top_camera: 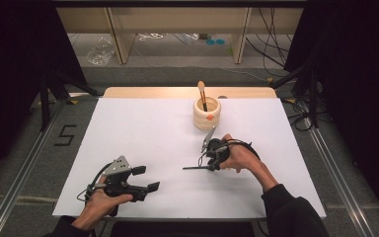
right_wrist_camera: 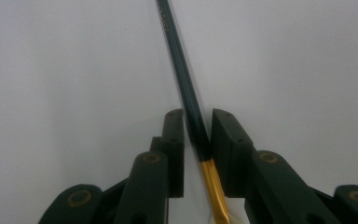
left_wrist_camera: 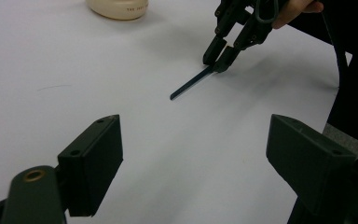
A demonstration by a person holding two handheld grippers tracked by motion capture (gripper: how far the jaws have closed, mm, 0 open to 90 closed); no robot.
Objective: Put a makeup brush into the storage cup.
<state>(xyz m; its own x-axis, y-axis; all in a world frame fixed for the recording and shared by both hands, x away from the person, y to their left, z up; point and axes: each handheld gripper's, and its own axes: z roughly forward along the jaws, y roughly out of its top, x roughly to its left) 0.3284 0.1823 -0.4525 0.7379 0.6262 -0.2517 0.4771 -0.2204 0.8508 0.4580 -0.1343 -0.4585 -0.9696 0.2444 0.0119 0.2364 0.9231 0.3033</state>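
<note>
Right gripper [top_camera: 208, 159] clamped on a dark-handled makeup brush [top_camera: 195, 168], right of centre frame

Jaws closed around the brush handle by its gold ferrule, handle lying low over the white tabletop [top_camera: 143, 133] and pointing frame left. Left gripper [top_camera: 145, 178] at lower left, jaws wide open, holding nothing. Cream ribbed holder [top_camera: 207, 113] at upper centre, another brush [top_camera: 202, 94] standing inside
</note>
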